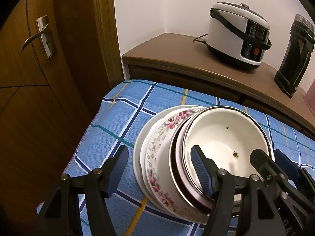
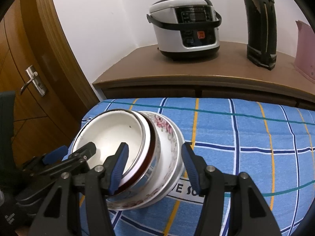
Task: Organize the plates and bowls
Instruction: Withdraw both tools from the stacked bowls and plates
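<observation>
A stack of dishes stands on the blue checked cloth (image 1: 122,118): a white plate (image 1: 137,157) at the bottom, a floral bowl (image 1: 159,147) on it, a dark-rimmed bowl, and a white enamel bowl (image 1: 222,135) on top. My left gripper (image 1: 159,169) is open and straddles the left side of the stack, its right finger inside the top bowl. My right gripper (image 2: 153,163) is open and straddles the stack's right side, its left finger in the white bowl (image 2: 110,133), its right finger outside the floral bowl (image 2: 167,135) and plate (image 2: 177,169).
A brown cabinet (image 2: 196,72) behind the table holds a white rice cooker (image 2: 185,27), a tall black appliance (image 2: 259,25) and a pink object (image 2: 305,49). A wooden door with a metal handle (image 1: 39,37) stands left. The table's left edge is close to the stack.
</observation>
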